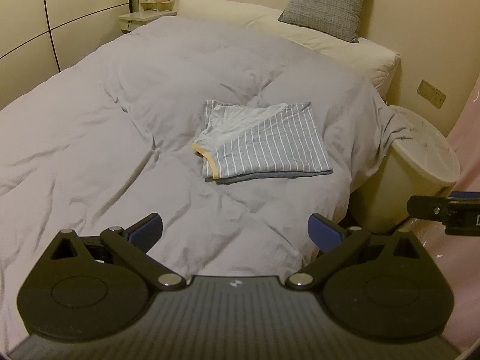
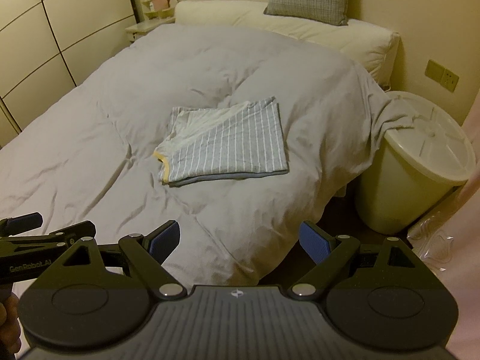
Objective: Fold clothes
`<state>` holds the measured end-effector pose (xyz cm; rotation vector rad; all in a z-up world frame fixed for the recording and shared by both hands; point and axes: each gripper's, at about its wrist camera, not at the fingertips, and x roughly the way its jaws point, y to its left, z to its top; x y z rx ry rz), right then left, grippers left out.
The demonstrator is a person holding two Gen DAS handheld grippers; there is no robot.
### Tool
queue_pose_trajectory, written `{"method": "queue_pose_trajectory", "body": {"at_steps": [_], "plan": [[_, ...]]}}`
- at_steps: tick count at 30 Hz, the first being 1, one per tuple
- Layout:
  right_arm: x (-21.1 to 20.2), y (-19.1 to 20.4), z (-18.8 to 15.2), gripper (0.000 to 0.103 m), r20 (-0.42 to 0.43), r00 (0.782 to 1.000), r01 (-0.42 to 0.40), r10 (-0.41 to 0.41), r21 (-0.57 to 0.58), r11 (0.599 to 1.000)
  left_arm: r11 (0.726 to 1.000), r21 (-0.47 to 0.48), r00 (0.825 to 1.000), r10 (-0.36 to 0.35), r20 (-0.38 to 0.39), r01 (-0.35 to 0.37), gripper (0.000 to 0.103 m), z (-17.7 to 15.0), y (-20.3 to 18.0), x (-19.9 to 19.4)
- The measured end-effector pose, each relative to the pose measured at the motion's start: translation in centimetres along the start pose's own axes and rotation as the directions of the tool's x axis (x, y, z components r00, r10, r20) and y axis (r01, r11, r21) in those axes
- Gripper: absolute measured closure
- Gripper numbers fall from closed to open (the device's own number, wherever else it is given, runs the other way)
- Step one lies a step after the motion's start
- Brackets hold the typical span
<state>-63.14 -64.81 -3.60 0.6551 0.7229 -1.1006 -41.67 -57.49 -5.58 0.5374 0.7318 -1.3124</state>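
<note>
Here, grey duvet (image 1: 150, 105) (rumpled) beside cream bin (image 1: 405, 174).

Each camera sits on the back of a gripper and looks forward between its two fingers. The left camera looks over the left gripper (image 1: 235, 235) from above the foot end of the bed (image 1: 90, 138), tilted down toward the far wall. The right camera does the same over the right gripper (image 2: 240, 241), placed a little to the right. Both views share the folded striped shirt (image 1: 270, 147) in the middle, the grey cushion (image 1: 327, 3) and the round white bin (image 1: 420, 162). Neither camera is close to the shirt. Each view catches a bit of the other gripper at its edge.
</note>
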Motion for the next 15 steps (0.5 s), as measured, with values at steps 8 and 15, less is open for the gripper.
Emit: {"method": "queue_pose_trajectory", "body": {"at_steps": [8,15], "plan": [[-0.2,-0.2,-0.5,0.015,0.004,1.000,-0.003,0.003,-0.003,1.000,1.000,0.018,1.000,0.007,0.006,-0.007,0.001,-0.3,-0.5,-0.2],[-0.2,-0.6,-0.4,0.015,0.005,1.000,-0.005,0.005,-0.001,1.000,1.000,0.030,1.000,-0.004,0.012,0.004,0.001,-0.3,-1.0,-0.3]]}}
